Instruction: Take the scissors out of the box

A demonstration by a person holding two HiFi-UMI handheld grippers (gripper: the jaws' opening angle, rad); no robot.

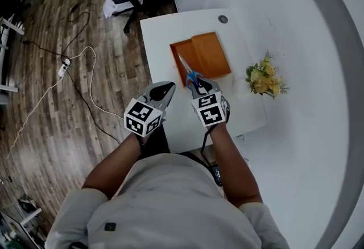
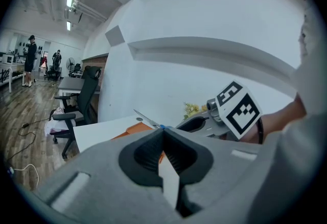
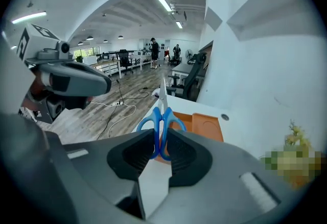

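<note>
Blue-handled scissors (image 3: 160, 127) are pinched by the handles between the pads of the right gripper (image 3: 162, 141), with the blades stuck straight out ahead of it. They're held up in the air, clear of the orange box (image 1: 206, 54), which is seen just beyond and below the jaws, lying open on the white table (image 1: 162, 37). The left gripper (image 2: 163, 136) is held just to the left of the right one, jaws pressed together with nothing caught between them. A bunch of yellow flowers (image 1: 264, 79) is parked off to the right gripper's right.
</note>
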